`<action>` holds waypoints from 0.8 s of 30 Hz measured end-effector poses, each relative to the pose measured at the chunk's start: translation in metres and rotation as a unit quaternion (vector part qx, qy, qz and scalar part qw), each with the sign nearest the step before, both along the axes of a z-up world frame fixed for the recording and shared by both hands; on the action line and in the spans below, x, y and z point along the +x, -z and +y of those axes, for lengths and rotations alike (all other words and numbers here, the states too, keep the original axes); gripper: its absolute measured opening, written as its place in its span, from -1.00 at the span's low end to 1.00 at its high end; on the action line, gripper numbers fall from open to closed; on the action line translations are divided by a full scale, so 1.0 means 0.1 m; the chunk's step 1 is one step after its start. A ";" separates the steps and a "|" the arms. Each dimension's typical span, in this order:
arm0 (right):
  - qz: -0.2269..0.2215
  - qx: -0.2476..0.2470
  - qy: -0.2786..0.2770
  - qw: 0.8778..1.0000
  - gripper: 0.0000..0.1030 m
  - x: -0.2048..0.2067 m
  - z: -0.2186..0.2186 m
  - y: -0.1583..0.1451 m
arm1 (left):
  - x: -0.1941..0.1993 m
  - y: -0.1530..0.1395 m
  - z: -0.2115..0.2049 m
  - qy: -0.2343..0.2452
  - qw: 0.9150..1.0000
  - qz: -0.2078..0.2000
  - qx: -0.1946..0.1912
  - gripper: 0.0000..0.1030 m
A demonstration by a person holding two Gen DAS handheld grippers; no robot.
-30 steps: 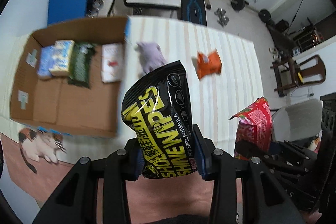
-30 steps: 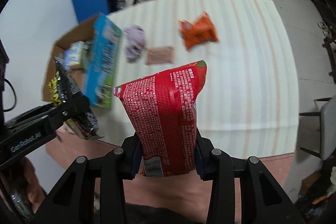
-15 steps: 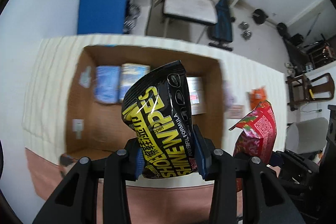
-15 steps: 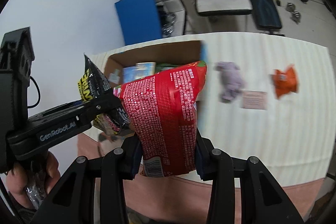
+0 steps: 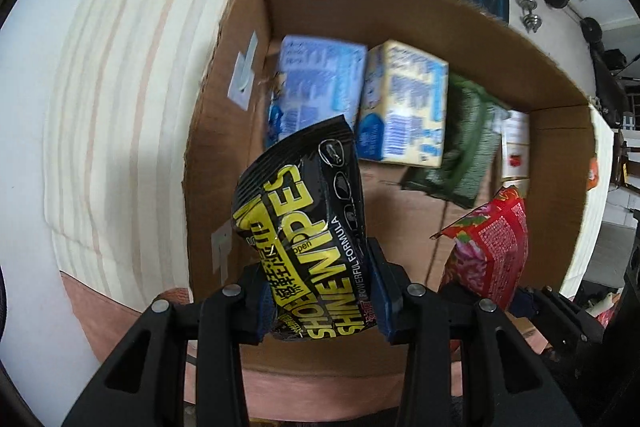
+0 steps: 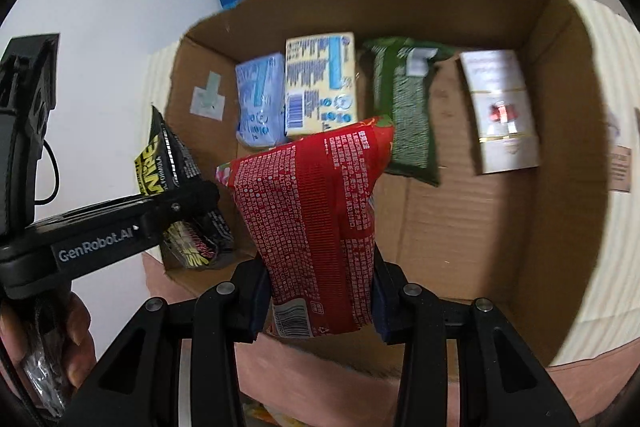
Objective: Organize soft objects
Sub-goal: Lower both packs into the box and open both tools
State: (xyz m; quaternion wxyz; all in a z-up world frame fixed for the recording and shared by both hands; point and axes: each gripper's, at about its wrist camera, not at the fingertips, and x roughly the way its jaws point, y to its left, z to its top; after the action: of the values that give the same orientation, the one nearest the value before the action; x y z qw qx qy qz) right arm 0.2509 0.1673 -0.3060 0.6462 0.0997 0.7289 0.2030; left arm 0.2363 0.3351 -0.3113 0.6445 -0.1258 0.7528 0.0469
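Hovering over the open cardboard box [image 5: 224, 115], the left gripper [image 5: 320, 291] has its jaws closed tight on the lower end of the black shoe-wipes pack [image 5: 304, 227], which stands up ahead of the fingers. Gripping it low leaves the free end clear, probably so it can go down into the bare floor patch right under the gripper. Ahead of the gripper, along the far wall, 4 packs already sit in a row: light blue pack [image 5: 316, 83], cream-and-blue pack [image 5: 404, 103], green pack [image 5: 460, 147], white pack [image 5: 514, 151]. Right of the gripper, the red pack [image 5: 488, 247] hangs over the same box.

Right wrist view: the right gripper [image 6: 320, 291] is clamped on the bottom of the red pack [image 6: 316, 219], barcode end nearest the camera, also above the box [image 6: 568, 155]. The same row lies ahead of it, so the empty near half of the floor looks like the drop zone for both. Left of it, the left gripper [image 6: 188, 195] holds the black pack [image 6: 168, 163] near the box's left wall; the 2 packs are apart, so releases should not collide.
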 end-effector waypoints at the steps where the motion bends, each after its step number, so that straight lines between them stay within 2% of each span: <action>1: 0.003 0.000 -0.001 1.000 -0.16 0.00 0.03 0.03 | 0.00 0.04 0.02 -0.001 1.000 0.004 -0.001 -0.28; 8: 0.015 -0.012 -0.008 1.000 -0.16 0.03 0.25 0.26 | 0.00 0.25 0.09 0.004 1.000 0.026 -0.008 -0.27; 13: 0.033 -0.017 -0.025 0.999 -0.09 0.09 0.38 0.42 | -0.02 0.29 0.08 0.002 0.999 0.049 -0.008 -0.09; 14: 0.033 -0.022 -0.030 0.999 0.16 0.10 0.41 0.44 | -0.01 0.26 0.09 0.005 0.999 0.046 -0.002 0.02; 15: 0.031 -0.025 -0.034 0.999 0.72 0.10 0.44 0.44 | -0.01 0.22 0.07 0.014 0.999 0.040 0.008 0.30; 16: 0.025 -0.027 -0.039 0.999 0.95 0.10 0.45 0.41 | 0.00 0.16 0.05 0.022 0.999 0.031 0.022 0.43; 19: -0.005 -0.062 -0.061 0.996 1.00 0.09 0.48 0.32 | -0.01 0.04 0.02 0.026 0.999 0.016 0.027 0.71; 24: -0.017 -0.092 -0.070 0.993 1.00 0.12 0.44 0.23 | -0.03 -0.14 -0.09 0.044 0.998 0.002 0.052 0.73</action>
State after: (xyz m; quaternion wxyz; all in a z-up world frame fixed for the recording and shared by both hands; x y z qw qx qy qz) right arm 0.2627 0.2109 -0.3294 0.6491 -0.0148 0.7387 0.1811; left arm 0.2337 0.3265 -0.2975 0.6498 -0.0590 0.7555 0.0582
